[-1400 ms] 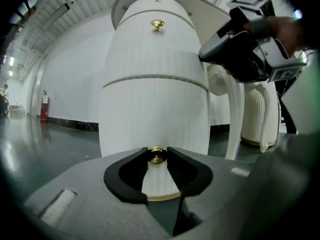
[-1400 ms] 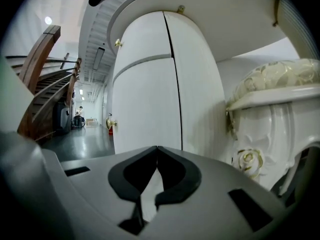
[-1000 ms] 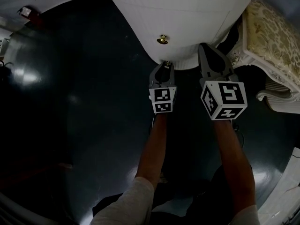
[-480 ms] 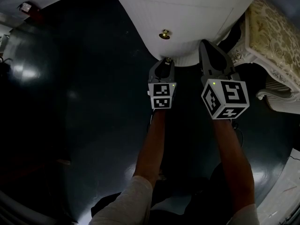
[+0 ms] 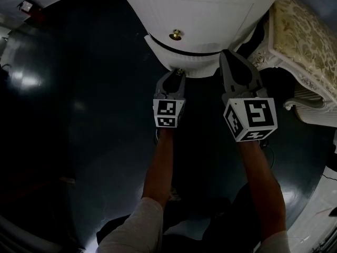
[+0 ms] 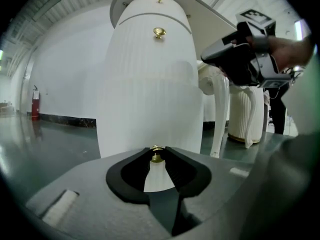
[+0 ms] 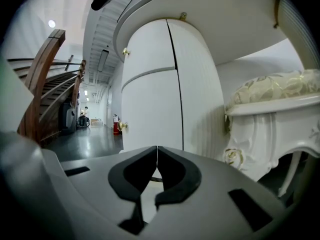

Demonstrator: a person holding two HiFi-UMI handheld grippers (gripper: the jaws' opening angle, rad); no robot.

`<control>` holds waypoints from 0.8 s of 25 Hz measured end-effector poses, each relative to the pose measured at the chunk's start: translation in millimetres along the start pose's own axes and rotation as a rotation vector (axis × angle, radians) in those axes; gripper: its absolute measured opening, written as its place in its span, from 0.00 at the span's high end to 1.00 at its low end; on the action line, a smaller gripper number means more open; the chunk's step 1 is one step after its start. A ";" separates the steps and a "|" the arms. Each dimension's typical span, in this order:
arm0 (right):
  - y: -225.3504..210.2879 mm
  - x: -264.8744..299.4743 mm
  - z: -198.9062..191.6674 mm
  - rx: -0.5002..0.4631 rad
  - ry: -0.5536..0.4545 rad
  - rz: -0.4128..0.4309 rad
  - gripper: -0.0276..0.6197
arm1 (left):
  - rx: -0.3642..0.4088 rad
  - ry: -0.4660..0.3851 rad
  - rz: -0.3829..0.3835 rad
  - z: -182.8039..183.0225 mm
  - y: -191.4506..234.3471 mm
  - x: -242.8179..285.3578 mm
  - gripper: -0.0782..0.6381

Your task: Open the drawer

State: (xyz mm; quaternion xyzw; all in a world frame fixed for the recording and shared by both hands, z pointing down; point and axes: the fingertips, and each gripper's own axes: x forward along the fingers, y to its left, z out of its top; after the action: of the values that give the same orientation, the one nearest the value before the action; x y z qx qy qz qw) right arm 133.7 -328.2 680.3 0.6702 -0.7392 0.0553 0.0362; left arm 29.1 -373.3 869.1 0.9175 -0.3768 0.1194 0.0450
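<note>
open floor (image 5: 79,115) left of the cabinet (image 5: 200,4); a cushioned seat (image 5: 300,30) crowds its right.

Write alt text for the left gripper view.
The left gripper has its tongs closed on a small brass knob low on a white ribbed cabinet. A second brass knob sits higher on the cabinet, and the right gripper hovers at the upper right.
</note>
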 end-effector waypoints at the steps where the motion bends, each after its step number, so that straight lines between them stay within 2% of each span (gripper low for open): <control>1: -3.2 -0.7 -0.6 0.000 0.003 -0.001 0.93 | -0.012 -0.007 0.013 -0.3 -0.5 -1.7 0.75; 5: -3.3 -3.3 -0.8 0.024 0.001 -0.003 0.93 | -0.031 0.011 0.034 -4.1 -3.4 -3.9 0.75; 10: 8.8 -7.4 -5.0 0.004 0.013 0.027 0.93 | -0.048 0.008 0.050 -6.9 -5.8 -14.4 0.75; 20: 12.4 -25.5 -9.1 -0.014 0.024 0.058 0.93 | -0.022 0.016 0.067 -13.9 -10.4 -37.2 0.75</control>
State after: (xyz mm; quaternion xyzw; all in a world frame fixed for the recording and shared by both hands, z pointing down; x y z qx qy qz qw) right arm 123.7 -300.7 685.6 0.6474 -0.7583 0.0591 0.0482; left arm 8.3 -338.2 873.1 0.9027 -0.4084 0.1241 0.0542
